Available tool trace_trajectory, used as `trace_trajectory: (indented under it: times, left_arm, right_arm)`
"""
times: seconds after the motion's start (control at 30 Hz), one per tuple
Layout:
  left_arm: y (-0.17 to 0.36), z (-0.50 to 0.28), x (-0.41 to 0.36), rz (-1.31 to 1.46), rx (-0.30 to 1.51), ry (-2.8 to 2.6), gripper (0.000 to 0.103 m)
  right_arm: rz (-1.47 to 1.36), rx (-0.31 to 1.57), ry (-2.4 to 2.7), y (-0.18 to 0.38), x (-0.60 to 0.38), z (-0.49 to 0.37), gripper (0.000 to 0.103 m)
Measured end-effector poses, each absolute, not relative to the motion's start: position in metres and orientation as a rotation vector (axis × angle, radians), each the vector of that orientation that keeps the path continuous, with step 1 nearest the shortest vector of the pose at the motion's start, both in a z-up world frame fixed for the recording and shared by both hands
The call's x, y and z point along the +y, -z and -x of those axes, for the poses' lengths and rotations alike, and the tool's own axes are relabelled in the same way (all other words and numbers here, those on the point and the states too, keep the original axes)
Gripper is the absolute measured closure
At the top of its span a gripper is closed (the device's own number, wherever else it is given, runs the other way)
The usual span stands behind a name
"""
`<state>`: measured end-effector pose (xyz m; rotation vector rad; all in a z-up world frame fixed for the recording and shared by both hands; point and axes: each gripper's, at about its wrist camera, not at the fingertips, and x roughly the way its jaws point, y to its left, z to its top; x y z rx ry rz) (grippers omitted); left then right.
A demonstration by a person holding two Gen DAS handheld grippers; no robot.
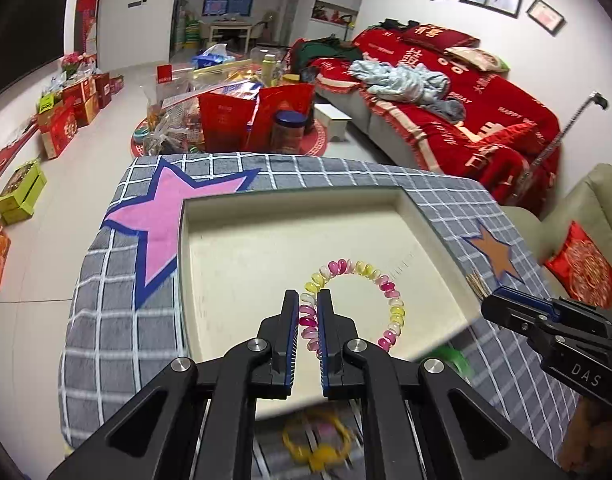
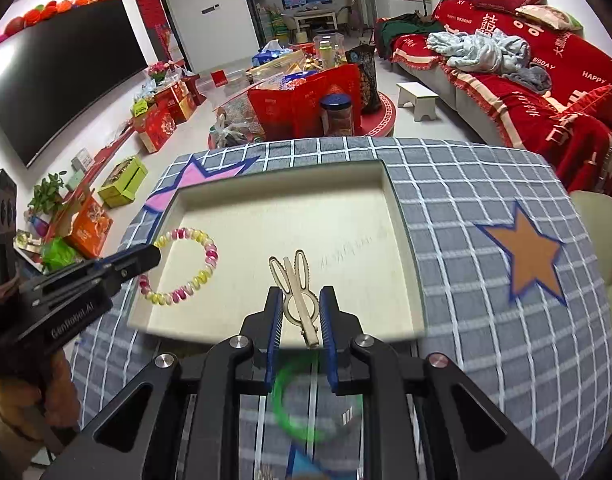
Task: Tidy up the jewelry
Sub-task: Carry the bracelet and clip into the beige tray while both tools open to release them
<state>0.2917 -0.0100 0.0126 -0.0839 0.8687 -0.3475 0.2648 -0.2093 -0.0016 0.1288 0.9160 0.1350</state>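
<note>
pastel plastic, coiled like a telephone cord in pink, yellow and white, makes up the spiral bracelet (image 1: 356,300) that hangs as a loop from the left gripper (image 1: 308,334), whose jaws are clenched on its 8 o'clock side over the tray (image 1: 233,248). that tray is a shallow, square, cream piece with a raised rim and a matte, faintly scuffed floor, and it sits on a grey cloth (image 1: 105,320) with a white grid, a large pink star (image 1: 161,216) edged in blue at the tray's 10 o'clock corner and a smaller orange star (image 1: 496,254) at 3 o'clock. the cloth covers the counter. in the right wrist view the right gripper (image 2: 301,312) has its blue-padded jaws grasping a pale, flat hair clip (image 2: 299,300) shaped like a rabbit, its two long toothed ears pointing to 12 o'clock above the tray's near edge. below those jaws, blurred, a bright green ring (image 2: 301,404) lies on the cloth just outside the tray at 6 o'clock; under the left gripper a blurred yellow ornament (image 1: 318,440) lies likewise on the cloth. white lettering on the left gripper's black body reads "genrobot.ai" in the right wrist view, and "das" shows on the right gripper's body in the left wrist view. beyond the counter at 1 o'clock a sofa (image 1: 466,120) wears a red throw printed "happy" and "bigday" with large chinese characters, and a crumpled pale blue garment (image 1: 406,80) lies on it.
</note>
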Motion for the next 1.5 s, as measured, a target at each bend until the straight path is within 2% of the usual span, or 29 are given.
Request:
trace_trajectory:
  times: [0.33, 0.73, 0.8, 0.83, 0.87, 0.93, 1.17, 1.5]
  left_arm:
    - [0.026, -0.359, -0.025, 0.043, 0.93, 0.278, 0.076]
    - [0.051, -0.369, -0.037, -0.059, 0.97, 0.204, 0.076]
    - [0.053, -0.369, -0.041, -0.094, 0.978, 0.191, 0.076]
    - [0.053, -0.369, -0.042, -0.098, 0.98, 0.191, 0.076]
    - [0.053, -0.369, -0.042, -0.1, 0.98, 0.189, 0.076]
    - [0.052, -0.367, -0.043, -0.106, 0.974, 0.179, 0.076]
    - [0.044, -0.359, -0.041, -0.101, 0.935, 0.174, 0.076]
    - [0.026, -0.346, -0.038, -0.059, 0.906, 0.205, 0.076]
  right_arm:
    - [-0.149, 0.979, -0.101, 0.055, -0.213, -0.347, 0.083]
    - [-0.144, 1.007, -0.06, 0.079, -0.224, -0.362, 0.082]
    - [-0.126, 1.008, -0.058, 0.079, -0.22, -0.362, 0.078]
    - [-0.125, 1.01, -0.062, 0.078, -0.219, -0.363, 0.07]
    - [-0.128, 1.012, -0.065, 0.077, -0.218, -0.362, 0.054]
    - [-0.14, 1.001, -0.066, 0.074, -0.22, -0.36, 0.041]
    - [-0.213, 0.948, -0.086, 0.055, -0.226, -0.346, 0.037]
    - [-0.264, 0.901, -0.09, 0.037, -0.231, -0.321, 0.037]
